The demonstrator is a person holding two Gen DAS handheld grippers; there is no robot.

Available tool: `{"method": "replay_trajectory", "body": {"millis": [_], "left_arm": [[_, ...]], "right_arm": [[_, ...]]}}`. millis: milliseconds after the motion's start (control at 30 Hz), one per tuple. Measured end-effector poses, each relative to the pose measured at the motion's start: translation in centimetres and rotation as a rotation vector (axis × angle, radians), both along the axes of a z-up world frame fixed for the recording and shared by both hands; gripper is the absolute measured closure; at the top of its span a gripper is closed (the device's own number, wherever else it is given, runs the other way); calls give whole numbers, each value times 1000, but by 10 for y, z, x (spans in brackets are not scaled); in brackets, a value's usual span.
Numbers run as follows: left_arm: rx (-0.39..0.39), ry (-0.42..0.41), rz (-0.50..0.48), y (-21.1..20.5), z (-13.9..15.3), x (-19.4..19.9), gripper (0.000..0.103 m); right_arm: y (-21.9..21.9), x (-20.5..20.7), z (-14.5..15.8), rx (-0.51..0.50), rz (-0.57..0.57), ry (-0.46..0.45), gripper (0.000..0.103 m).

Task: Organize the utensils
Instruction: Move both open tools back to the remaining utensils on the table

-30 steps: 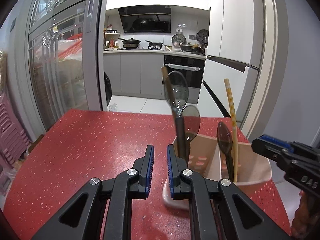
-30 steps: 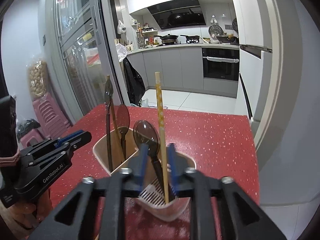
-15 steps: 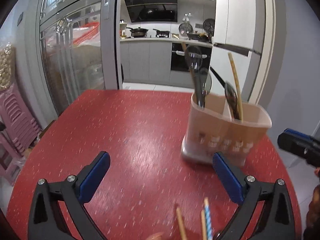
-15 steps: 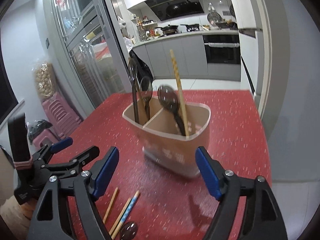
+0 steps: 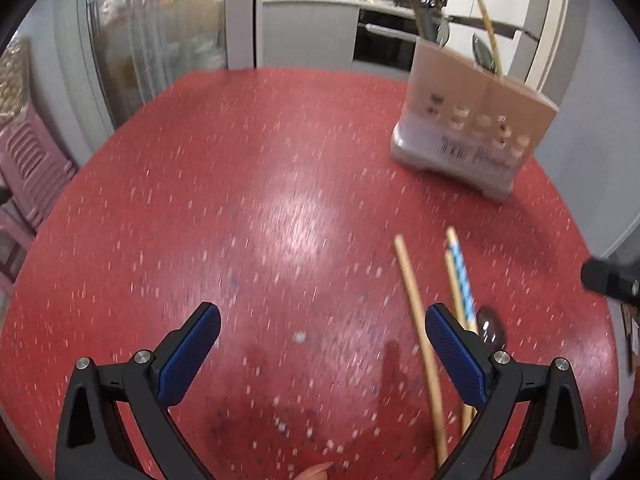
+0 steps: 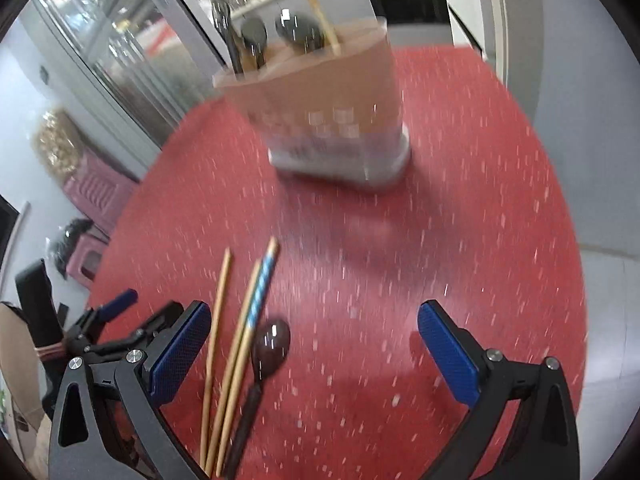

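Observation:
A beige utensil holder [image 5: 472,120] [image 6: 320,112] stands on the red speckled table [image 5: 240,200] with several dark spoons and a chopstick upright in it. Three loose chopsticks, one blue-striped [image 5: 462,280] [image 6: 262,284], lie beside a dark spoon [image 6: 272,344] [image 5: 490,328] on the near side. My left gripper [image 5: 320,316] is open wide over bare table, the chopsticks by its right finger. My right gripper [image 6: 314,312] has its jaws opening, nothing pressed between them; the spoon and chopsticks lie under its left finger.
Pink plastic stools [image 5: 28,168] stand left of the table, below glass cabinet doors [image 5: 160,20]. Each gripper shows at the edge of the other's view [image 5: 612,280] [image 6: 120,328]. A fingertip [image 5: 316,472] shows at the bottom edge. A kitchen lies behind the holder.
Both grippers have opened wide, drawn back from the holder and tipped down toward the table. The loose chopsticks and spoon have come into view near the fingers.

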State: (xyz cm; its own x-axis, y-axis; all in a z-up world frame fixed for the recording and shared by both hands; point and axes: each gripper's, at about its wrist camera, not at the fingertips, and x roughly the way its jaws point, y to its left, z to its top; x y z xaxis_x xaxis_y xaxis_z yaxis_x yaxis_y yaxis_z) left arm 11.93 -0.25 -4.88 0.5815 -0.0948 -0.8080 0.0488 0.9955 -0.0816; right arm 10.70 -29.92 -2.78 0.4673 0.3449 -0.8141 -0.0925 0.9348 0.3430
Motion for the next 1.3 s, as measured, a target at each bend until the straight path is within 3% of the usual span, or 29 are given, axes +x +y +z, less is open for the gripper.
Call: {"method": "replay_trajectory", "body": {"millis": [133,267,467,500,833,1300], "left_arm": [[6,29,13,5,-10,-6,0],[2,56,11,11,-15,-9,0],[-15,58,32,25,-16,-15,0],[-20,58,34,26,-16,-15,0],[-37,42,35,36,-13,-20,0],[-56,51,11,33,-7,-25,0]], "right_arm": [[14,-9,-22,-46,11,107,0],[29,-15,-34,-91,22,157,3],[48,-19,-44,-162,20,194,21],[51,-20,-44,-186,19,187,25],[84,-26,-51,-341,31,180,33],[107,-31,-52,-393,77,177,36]]}}
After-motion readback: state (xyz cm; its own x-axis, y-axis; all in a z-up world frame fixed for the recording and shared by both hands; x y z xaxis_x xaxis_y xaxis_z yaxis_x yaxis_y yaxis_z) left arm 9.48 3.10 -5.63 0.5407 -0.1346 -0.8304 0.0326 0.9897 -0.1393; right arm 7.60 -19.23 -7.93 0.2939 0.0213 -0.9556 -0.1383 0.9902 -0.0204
